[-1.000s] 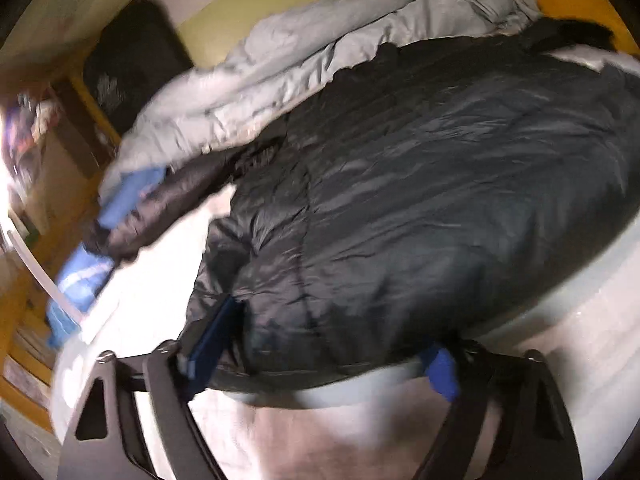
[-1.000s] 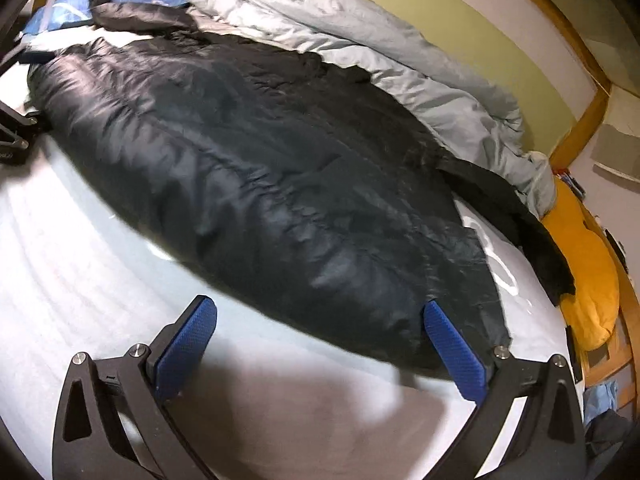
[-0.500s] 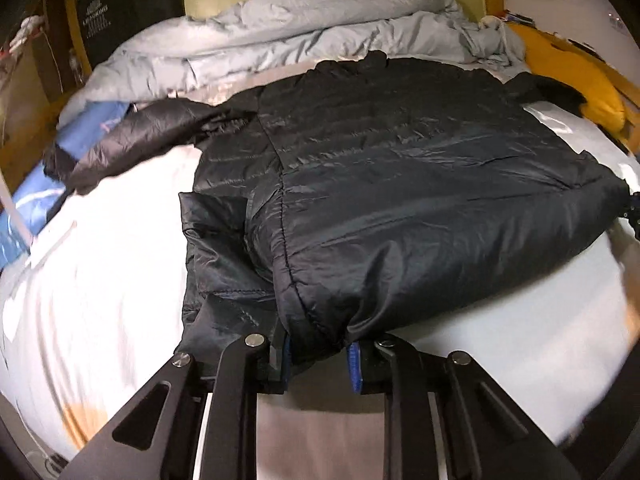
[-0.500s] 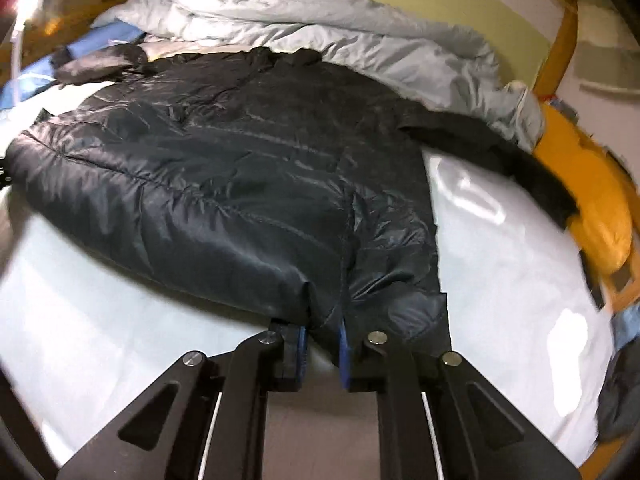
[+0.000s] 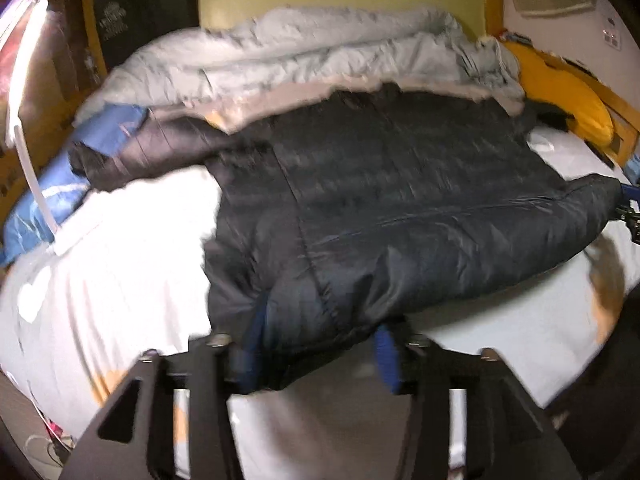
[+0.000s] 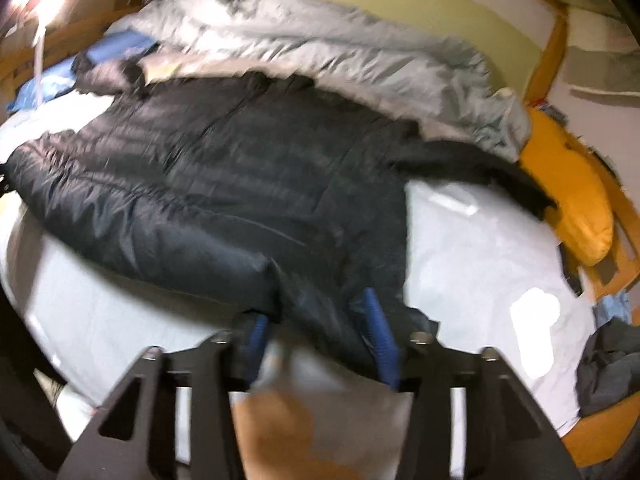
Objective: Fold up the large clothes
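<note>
We work over a bed with a white sheet, a grey duvet bunched at its far side. The black puffer jacket lies flat, collar away from us, hem nearest, its long axis running from hem to collar. The left gripper and right gripper have just been opening; the hem corners bunch between their half-spread blue pads, though whether they pinch we cannot tell. Bare sheet lies either side.

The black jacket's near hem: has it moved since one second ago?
Yes. The hem lay flat on the white sheet then; now it is bunched at the corners and seems raised off that sheet, toward the camera.
</note>
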### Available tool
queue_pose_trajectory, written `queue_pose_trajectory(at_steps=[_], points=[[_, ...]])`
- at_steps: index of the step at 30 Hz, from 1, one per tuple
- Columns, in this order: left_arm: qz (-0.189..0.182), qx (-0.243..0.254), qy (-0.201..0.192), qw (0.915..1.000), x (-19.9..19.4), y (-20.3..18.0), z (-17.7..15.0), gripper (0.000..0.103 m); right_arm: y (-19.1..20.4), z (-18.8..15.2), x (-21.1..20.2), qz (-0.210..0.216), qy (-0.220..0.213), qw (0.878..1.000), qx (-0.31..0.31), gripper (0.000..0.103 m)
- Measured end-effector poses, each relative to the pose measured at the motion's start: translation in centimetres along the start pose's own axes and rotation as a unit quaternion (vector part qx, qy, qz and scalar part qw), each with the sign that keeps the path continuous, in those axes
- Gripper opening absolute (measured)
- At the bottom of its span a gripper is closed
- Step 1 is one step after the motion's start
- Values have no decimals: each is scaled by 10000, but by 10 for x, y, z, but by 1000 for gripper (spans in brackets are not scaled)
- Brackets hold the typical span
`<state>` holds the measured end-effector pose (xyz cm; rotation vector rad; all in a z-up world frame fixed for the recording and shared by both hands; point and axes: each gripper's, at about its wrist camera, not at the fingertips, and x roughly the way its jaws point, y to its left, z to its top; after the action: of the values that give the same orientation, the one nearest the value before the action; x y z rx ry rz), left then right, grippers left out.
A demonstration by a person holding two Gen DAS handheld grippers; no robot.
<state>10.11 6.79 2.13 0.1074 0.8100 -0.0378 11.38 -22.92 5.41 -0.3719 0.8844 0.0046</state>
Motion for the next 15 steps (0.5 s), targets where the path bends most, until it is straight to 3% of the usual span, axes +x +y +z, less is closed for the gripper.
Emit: queue_pose_trajectory(at_steps=[3,8,12,15], points=[[274,75,-502,9983,6,10,34,76,-14,28,9,-127,-264,9994,176,67],[496,106,-775,9957,57,29,90,84,-36,77,51,-234,-473,9974,500,74],[342,-263,-790,9959,97,54,112,84,-56,94,95,-32,-510,9944,923,74],[-171,-729,-871,9934,108,78,111,84,-72,84,102,289,-824,9883,1249,76]])
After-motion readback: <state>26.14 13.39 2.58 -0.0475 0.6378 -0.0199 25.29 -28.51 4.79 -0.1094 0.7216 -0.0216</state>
